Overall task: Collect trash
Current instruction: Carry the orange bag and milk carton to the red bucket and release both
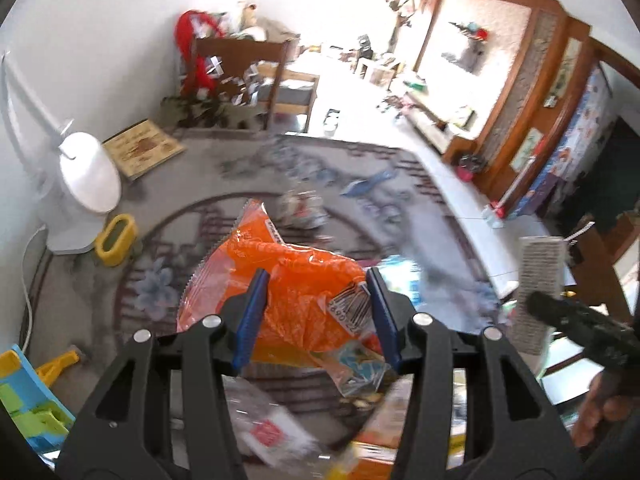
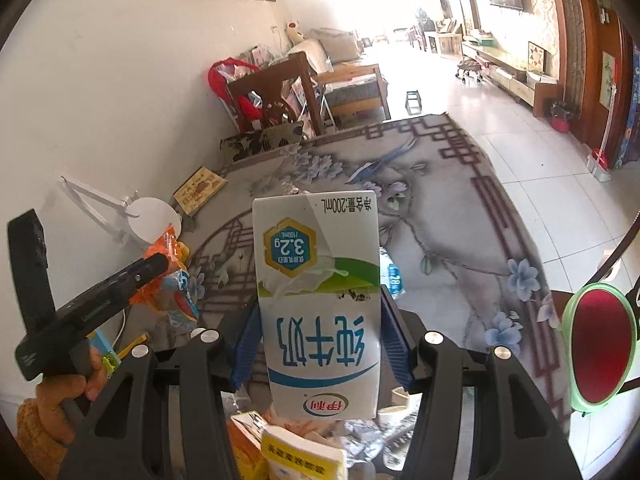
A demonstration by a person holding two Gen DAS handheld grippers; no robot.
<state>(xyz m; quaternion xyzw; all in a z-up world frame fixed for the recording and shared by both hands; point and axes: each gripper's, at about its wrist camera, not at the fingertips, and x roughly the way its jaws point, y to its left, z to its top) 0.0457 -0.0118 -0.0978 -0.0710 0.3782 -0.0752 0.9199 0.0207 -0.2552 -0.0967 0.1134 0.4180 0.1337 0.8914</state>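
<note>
Claws, two: left claw (image 1: 318, 312) clamps one orange wrapper (image 1: 280, 280); right claw (image 2: 320, 342) clamps one milk carton (image 2: 318, 300).

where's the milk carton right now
The milk carton is centre of the right wrist view, upside down, clamped in the right gripper above the patterned rug, with other trash below it.

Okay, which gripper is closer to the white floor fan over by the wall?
Left. The left gripper, shut on an orange wrapper, sits on the side of the white fan. The right gripper, shut on a milk carton, is further from it.
</note>
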